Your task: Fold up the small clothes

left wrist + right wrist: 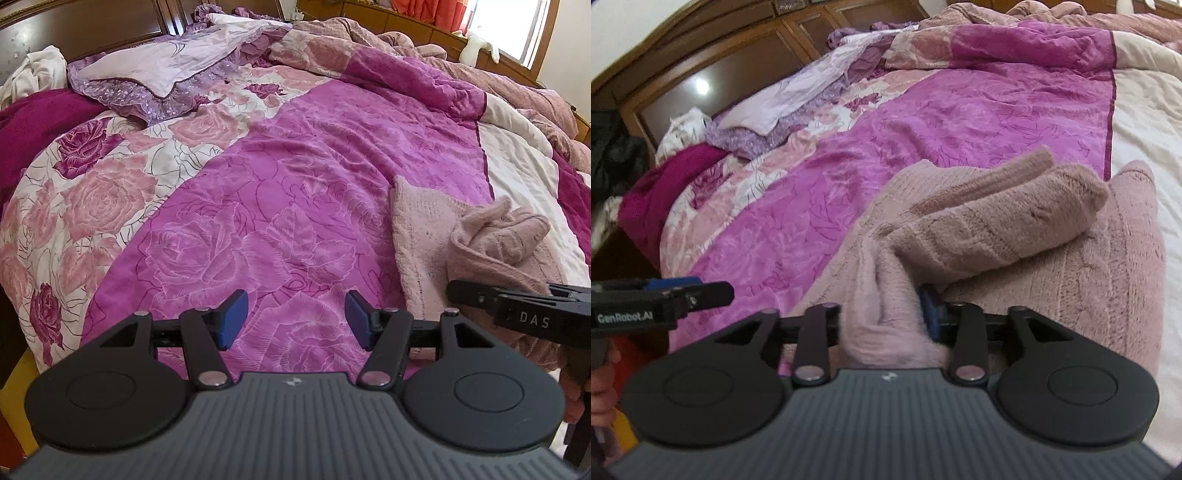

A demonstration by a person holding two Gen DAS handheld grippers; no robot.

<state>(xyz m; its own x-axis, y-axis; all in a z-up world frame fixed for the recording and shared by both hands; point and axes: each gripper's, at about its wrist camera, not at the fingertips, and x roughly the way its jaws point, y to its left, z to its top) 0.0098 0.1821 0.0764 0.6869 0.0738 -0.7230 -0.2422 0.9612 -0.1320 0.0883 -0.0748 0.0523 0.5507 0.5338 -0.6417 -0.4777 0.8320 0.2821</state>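
The pink knitted garment [1015, 229] lies on the bed, filling the centre and right of the right wrist view and sitting at the right edge of the left wrist view. It is a fuzzy, dusty-pink knit with ribbed rows and a cable-like stitch along the flat part. The lower layer lies spread flat on the quilt [280, 206], while a thick folded roll of the same knit rests across it, slanting from lower centre up toward the upper right of the frame. A paler, fluffier fold of it hangs down at the bottom centre.

That hanging fold sits between the fingers of the right gripper [886, 321]. One blue pad [931, 314] shows against the fabric; the other is hidden by the wool, so I cannot tell whether the pads still pinch it or merely flank it.

The left gripper [295, 319] hovers at the bottom centre of its own view, its blue pads [232, 319] spread apart with only the magenta rose-printed quilt behind them, grasping nothing.

A lilac pillow [162, 70] lies in the upper left, against the wooden headboard [92, 33].
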